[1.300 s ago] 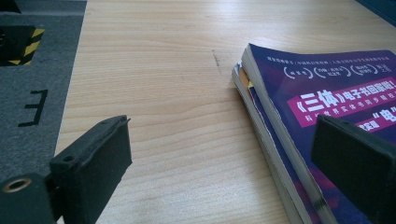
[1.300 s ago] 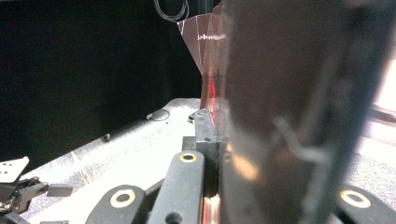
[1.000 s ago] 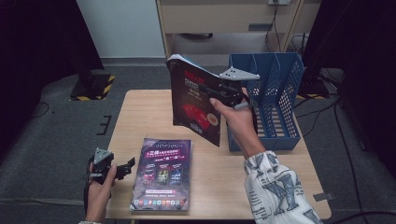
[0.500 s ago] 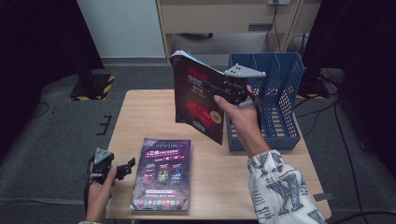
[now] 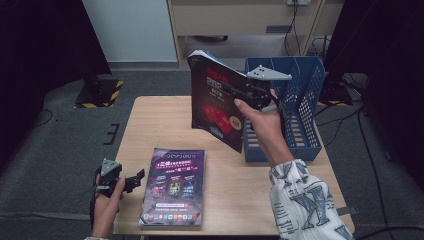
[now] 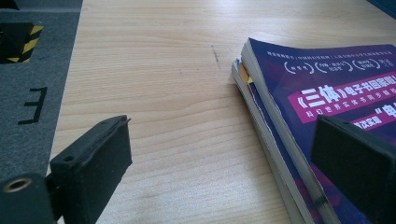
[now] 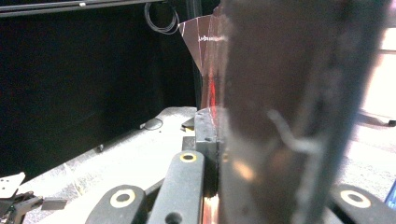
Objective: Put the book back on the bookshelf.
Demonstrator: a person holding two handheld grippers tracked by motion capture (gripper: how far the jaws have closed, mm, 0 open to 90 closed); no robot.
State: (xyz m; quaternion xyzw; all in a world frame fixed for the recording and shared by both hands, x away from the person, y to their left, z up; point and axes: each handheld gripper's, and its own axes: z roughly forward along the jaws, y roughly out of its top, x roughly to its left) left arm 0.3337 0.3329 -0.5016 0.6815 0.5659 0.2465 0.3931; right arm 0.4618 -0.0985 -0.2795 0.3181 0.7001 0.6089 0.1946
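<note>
My right claw [image 5: 239, 95] is clenched on the red book [image 5: 216, 107], holding it upright above the table [image 5: 150, 125] beside the blue rack [image 5: 300, 115] so it can slide into a slot. My left claw [image 5: 131, 181], jaws apart, waits by the purple book [image 5: 175, 185].

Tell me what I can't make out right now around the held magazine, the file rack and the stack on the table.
- Held magazine: the right gripper view is too close and blurred to read it.
- Blue file rack: in the high view the magazine, the right gripper and the hand hide its near-left slots.
- Purple stack: cut off by the left gripper view's right edge; how many books lie in it is unclear.
- Left gripper: too small in the high view.
</note>
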